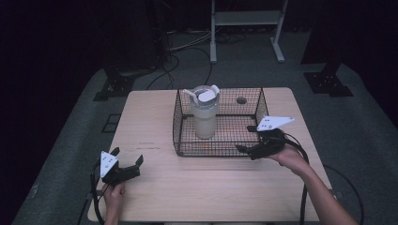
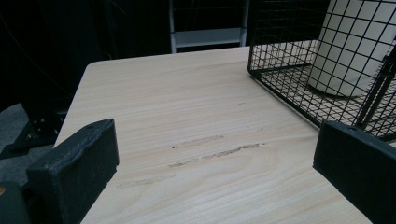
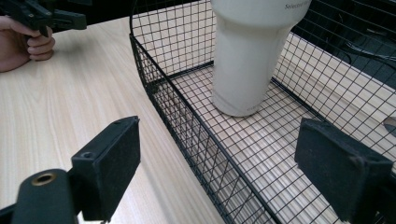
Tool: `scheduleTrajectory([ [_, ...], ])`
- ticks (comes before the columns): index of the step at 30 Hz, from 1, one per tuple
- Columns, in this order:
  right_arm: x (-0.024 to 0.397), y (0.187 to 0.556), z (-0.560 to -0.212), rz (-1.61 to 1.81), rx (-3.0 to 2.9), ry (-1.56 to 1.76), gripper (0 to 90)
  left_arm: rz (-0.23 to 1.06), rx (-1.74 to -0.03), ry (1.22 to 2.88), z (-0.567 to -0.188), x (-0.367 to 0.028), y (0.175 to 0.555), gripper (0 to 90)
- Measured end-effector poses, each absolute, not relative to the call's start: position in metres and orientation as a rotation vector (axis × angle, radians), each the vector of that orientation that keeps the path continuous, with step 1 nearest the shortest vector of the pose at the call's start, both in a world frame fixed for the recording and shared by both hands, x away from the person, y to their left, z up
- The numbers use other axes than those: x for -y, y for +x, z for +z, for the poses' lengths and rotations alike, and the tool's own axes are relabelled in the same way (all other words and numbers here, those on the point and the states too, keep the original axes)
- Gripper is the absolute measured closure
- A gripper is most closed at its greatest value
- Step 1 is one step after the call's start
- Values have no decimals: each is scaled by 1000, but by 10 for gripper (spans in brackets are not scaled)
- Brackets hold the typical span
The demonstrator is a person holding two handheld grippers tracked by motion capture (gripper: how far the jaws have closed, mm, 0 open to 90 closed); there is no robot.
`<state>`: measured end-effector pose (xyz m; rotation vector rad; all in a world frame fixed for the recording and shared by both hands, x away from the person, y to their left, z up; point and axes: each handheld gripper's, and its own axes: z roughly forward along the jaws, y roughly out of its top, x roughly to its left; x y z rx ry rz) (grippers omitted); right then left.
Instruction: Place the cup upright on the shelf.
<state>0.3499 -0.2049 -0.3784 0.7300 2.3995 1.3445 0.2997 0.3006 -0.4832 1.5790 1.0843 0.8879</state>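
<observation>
Where print shows | tumbler (image 3: 247, 51) reads "Selected" | rest cut off

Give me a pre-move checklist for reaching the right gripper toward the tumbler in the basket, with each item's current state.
1. Right gripper open: ok, its fingers stand wide apart with nothing between them.
2. Tumbler upright: ok, it stands on the floor of the basket, lid on.
3. Path to the tumbler: not ok, the basket's near wall lies between the right gripper and the tumbler, so the approach has to go over the rim.
4. Left gripper out of the way: ok, it is open over the table, left of the basket.
5. Basket steady on the table: cannot tell, nothing holds it.
</observation>
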Motion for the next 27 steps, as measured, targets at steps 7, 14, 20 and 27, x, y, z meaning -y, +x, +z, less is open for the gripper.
scheduleTrajectory([
  [7,212,337,-387,1367,-2394,733,138,890,-1083,1582,-483,-300,300,0],
  [14,217,327,-390,1383,-2382,726,138,889,-1083,1583,-483,-300,300,0],
  [20,225,319,-396,1388,-2378,750,138,888,-1085,1581,-483,-300,300,0],
  [27,234,312,-406,1382,-2377,774,138,889,-1084,1584,-483,-300,299,0],
])
